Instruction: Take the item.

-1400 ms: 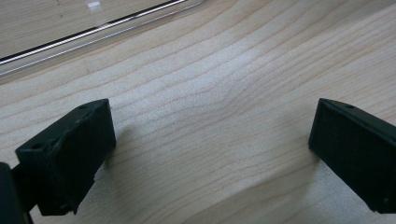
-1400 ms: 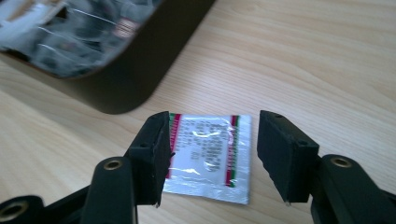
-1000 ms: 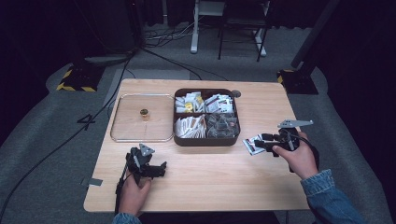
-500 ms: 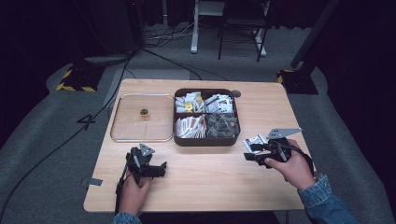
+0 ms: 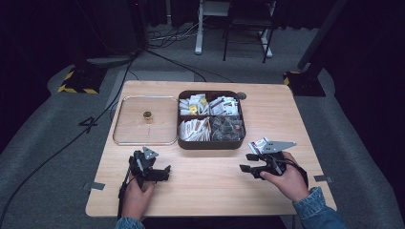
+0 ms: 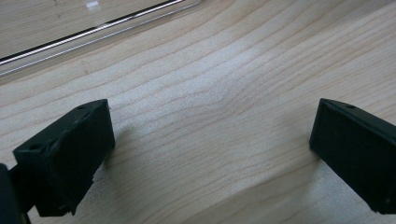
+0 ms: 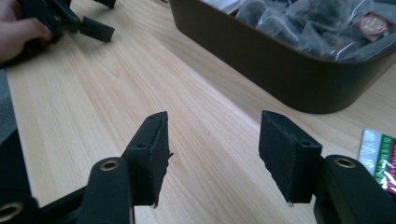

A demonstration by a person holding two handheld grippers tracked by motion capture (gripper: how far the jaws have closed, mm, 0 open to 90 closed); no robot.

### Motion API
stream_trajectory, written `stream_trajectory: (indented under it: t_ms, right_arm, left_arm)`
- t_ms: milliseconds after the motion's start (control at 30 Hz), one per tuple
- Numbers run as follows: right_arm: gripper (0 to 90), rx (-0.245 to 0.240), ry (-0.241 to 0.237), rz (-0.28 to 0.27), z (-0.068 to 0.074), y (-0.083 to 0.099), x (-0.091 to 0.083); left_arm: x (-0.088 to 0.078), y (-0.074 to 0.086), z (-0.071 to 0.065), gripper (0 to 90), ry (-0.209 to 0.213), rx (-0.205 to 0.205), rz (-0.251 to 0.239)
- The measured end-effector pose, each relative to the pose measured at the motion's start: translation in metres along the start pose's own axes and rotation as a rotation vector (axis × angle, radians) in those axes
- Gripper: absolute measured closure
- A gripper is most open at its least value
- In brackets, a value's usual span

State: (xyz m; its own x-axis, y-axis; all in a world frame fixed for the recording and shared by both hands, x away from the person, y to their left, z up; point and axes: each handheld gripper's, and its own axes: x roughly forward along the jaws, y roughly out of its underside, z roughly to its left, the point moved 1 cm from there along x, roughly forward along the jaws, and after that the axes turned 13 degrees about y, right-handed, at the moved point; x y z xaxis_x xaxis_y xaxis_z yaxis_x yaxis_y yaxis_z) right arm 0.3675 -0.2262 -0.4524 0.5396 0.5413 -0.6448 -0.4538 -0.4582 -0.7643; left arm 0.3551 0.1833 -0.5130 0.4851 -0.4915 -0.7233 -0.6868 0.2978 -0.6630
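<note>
Near the front edge of the surface [image 5: 210, 191] we hold both tongs low, probably resting between moves. Our left tongs [image 5: 160, 171] sit toward the front-left corner, jaws spread wide over bare wood, holding nothing. Our right tongs [image 5: 248, 162] sit toward the front-right, jaws parted and empty, aimed across the wood. A small packet [image 7: 380, 156] lies just beside them, out of the box; its print is too blurred to read. The brown box [image 5: 210, 119] of sachets, in 4 compartments, stands mid-surface, and the clear tray [image 5: 126, 138] with 1 small jar [image 5: 147, 116] sits left of it.
</note>
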Motion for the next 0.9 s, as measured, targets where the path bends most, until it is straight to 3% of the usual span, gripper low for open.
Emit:
stream_trajectory:
  t_ms: [100,400,533,700,767,900]
  right_arm:
    - [43.7,-0.028,0.006,0.028,0.003,0.005,0.008]
    - [41.1,-0.027,0.004,0.073,0.008,0.020,0.028]
    - [39.2,-0.084,0.049,0.076,0.013,0.029,0.036]
    - [27.3,-0.114,0.073,0.042,0.013,0.036,0.043]
    - [16.5,-0.135,0.078,0.020,0.013,0.037,0.047]
    - [13.1,-0.143,0.073,0.030,0.014,0.036,0.049]
  left_arm:
    - [0.000,0.000,0.000,0.3,0.000,-0.001,0.001]
    - [0.000,0.000,0.000,0.3,0.000,-0.002,-0.001]
    - [0.000,0.000,0.000,0.3,0.000,-0.001,0.001]
    - [0.000,0.000,0.000,0.3,0.000,-0.002,0.001]
    - [0.000,0.000,0.000,0.3,0.000,-0.002,0.001]
    - [0.000,0.000,0.000,0.3,0.000,0.001,-0.001]
